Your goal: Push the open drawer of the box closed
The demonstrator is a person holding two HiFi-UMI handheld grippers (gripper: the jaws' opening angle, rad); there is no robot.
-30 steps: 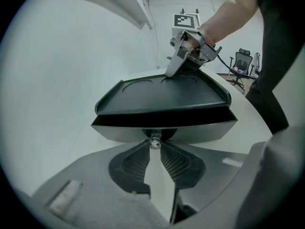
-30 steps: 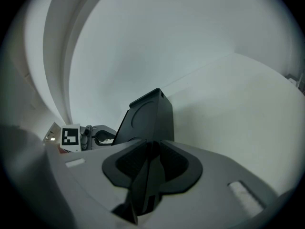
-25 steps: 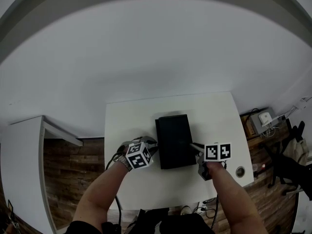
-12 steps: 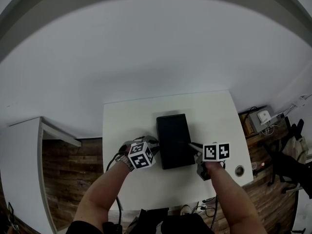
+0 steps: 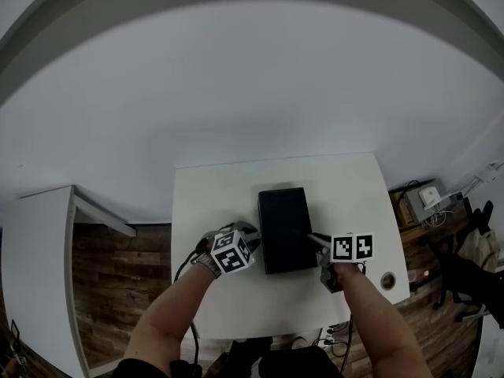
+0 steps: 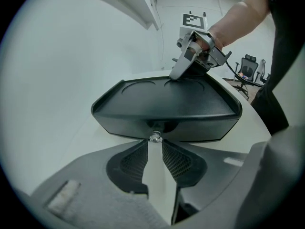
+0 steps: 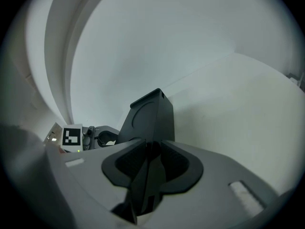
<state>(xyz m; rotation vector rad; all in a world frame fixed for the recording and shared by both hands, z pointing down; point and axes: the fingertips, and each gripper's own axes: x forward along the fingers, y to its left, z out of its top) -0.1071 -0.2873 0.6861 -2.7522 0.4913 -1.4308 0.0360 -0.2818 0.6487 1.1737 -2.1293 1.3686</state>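
Plain white desk (image 5: 213,203) against a white wall, wood floor (image 5: 110,266) on both sides, black office chair (image 5: 465,274) and some cables off to the right.

White room, 1 white table (image 5: 213,203) on a dark wood floor (image 5: 118,274).
A plain white wall (image 5: 252,85) fills the upper view, with the table set against it. At left stands 1 white cabinet (image 5: 35,274); at right, a dark office chair (image 5: 465,270) and a cluttered low stand (image 5: 421,199).
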